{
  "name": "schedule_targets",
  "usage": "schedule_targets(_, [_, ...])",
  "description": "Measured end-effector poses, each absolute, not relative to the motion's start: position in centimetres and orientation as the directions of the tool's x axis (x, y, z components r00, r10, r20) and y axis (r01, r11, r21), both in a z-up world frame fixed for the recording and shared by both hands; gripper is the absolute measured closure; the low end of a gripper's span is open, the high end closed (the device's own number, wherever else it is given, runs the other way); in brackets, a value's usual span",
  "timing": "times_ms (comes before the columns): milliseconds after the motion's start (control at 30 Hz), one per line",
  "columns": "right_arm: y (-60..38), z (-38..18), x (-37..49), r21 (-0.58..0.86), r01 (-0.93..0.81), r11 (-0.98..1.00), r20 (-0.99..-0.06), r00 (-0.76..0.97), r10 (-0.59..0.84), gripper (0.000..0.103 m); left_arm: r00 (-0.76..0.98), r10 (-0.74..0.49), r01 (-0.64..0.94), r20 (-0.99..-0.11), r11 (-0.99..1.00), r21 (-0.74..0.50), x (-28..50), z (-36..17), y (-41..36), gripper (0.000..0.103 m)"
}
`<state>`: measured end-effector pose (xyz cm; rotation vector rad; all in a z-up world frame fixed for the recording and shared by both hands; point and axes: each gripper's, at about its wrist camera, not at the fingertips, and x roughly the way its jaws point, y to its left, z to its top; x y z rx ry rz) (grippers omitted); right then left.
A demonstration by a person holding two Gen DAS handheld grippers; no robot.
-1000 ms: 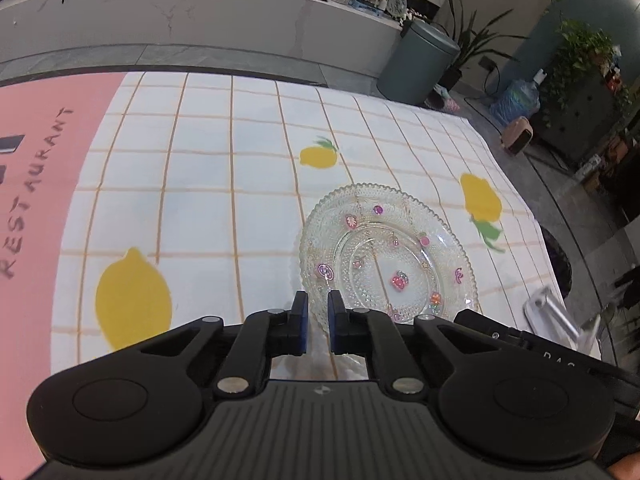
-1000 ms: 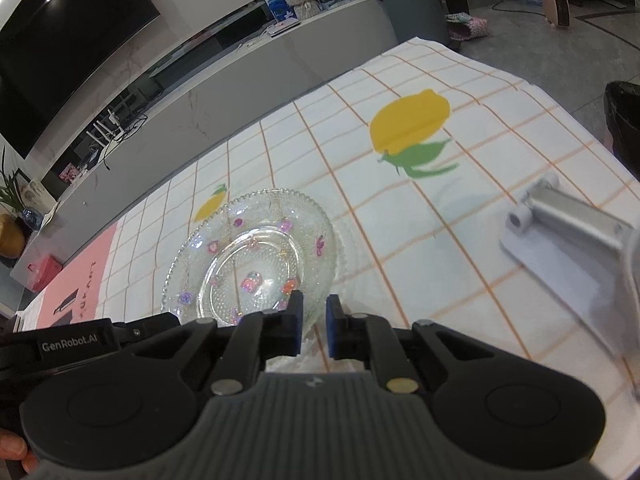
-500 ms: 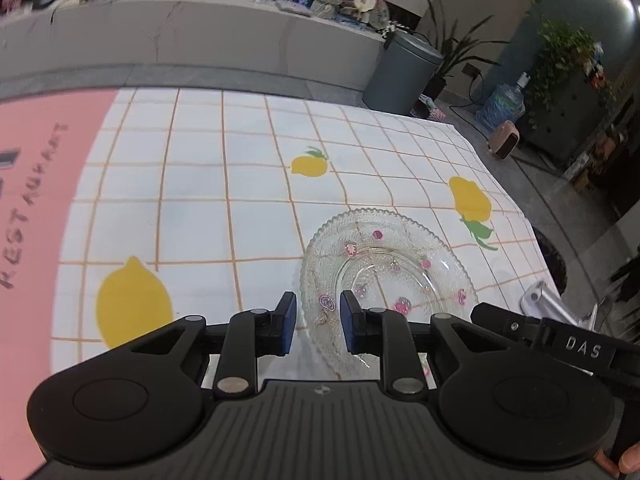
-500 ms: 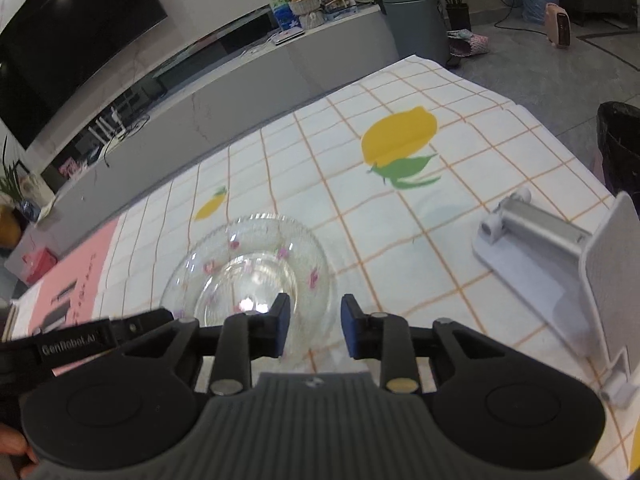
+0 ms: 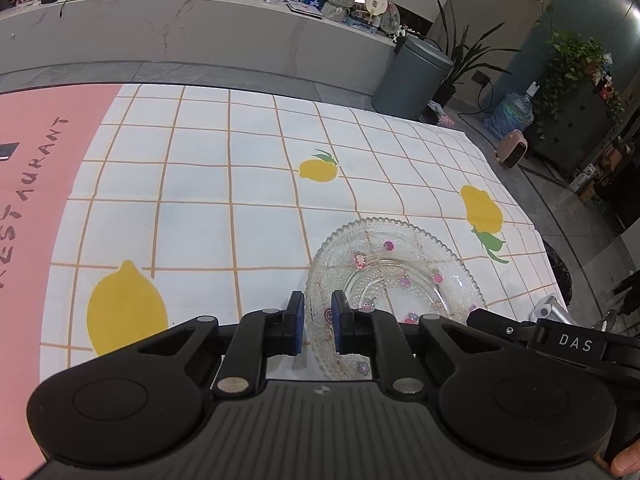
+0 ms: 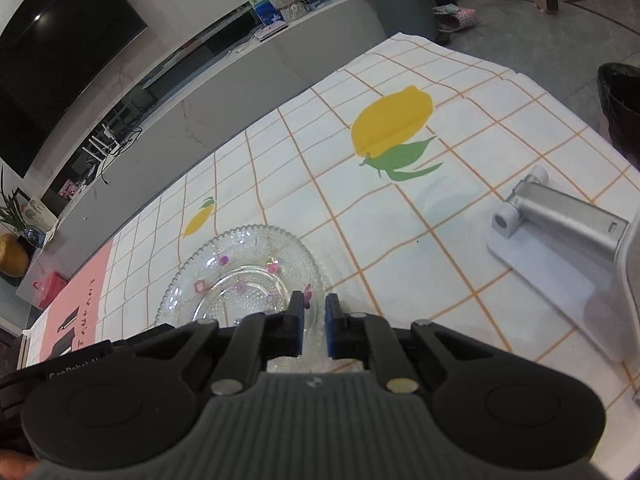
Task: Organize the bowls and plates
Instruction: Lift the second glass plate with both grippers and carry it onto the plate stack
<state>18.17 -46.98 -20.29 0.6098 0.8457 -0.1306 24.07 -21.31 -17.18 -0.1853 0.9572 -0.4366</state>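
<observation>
A clear beaded glass plate with small pink and purple flower decals lies flat on the lemon-print tablecloth. It also shows in the right wrist view. My left gripper is slightly open and empty, raised over the plate's near left rim. My right gripper is slightly open and empty, above the plate's near right rim. Neither gripper touches the plate. No bowl is in view.
A silver and white stand sits on the cloth to the right of the plate. A pink mat covers the table's left part. The table's right edge is close to the plate. A grey bin stands on the floor beyond.
Both grippers opened off the plate's near rim and drew back and up. The plate now rests flat on the cloth by itself.
</observation>
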Motion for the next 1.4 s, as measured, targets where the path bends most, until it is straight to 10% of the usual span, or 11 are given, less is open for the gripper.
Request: schedule_targets(1400, [-33.2,-13.9,2.4,0.508,0.148,0.849,-0.707,0.634,0.312,0.095,0.616,-0.365,0.131,-0.698,0.921,-0.367,5.4,-9.6,-6.1,0.091])
